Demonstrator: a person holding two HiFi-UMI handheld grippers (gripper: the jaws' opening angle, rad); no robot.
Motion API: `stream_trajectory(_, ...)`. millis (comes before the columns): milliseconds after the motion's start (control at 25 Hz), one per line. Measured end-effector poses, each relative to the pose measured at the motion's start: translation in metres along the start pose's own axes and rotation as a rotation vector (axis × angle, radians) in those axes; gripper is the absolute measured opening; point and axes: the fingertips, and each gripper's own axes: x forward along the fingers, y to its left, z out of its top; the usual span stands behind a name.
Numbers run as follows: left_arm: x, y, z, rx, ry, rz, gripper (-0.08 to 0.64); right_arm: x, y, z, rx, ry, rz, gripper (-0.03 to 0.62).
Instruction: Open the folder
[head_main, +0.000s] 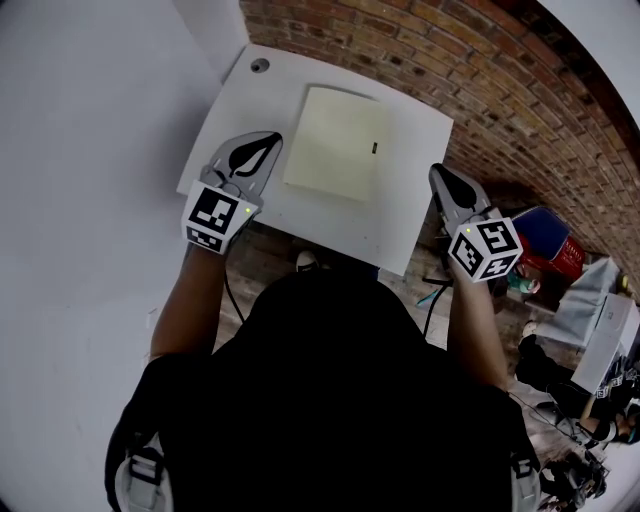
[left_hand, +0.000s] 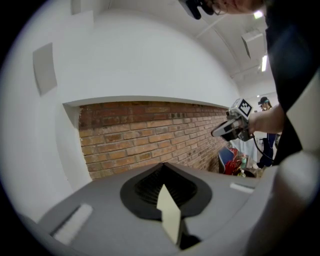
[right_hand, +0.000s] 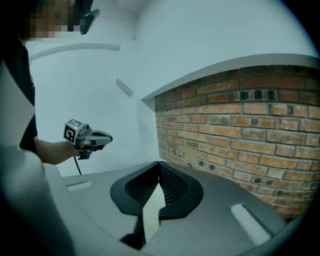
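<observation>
Folder (head_main: 335, 143) lies closed on the white surface (head_main: 420, 130), b/w both tools. Left tool (head_main: 270, 142) & right tool (head_main: 441, 173): jaws together, nothing in them, neither touching the folder.

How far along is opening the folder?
Done: nothing; the folder lies closed on the table. In hand: nothing; the left gripper and right gripper are shut and empty, off the folder. Left: grip the cover's edge and swing it open.
</observation>
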Motion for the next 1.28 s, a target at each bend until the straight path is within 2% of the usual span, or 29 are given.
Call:
stream_trajectory(240,0.012,-0.011,-0.009,0.021,0.072,0.046,-0.002,-0.008,-0.022,-0.003,0.007,-0.014,0.039,0.005)
stream_trajectory(720,0.046,-0.055,-0.016,0.018,0.105,0.094,0.0,-0.016,-0.06,-0.016,-0.016,0.016,0.139,0.003)
stream_trajectory(1000,0.066,-0.078,-0.043,0.097,0.168,0.116,0.0,-0.016,-0.075,-0.023,-0.033,0.041,0.185,0.004)
stream_trajectory(1280,0.078,-0.091,-0.098,0.085,0.294,0.129,0.015,-0.014,-0.08,-0.031,-0.054,0.077,0.216,0.003)
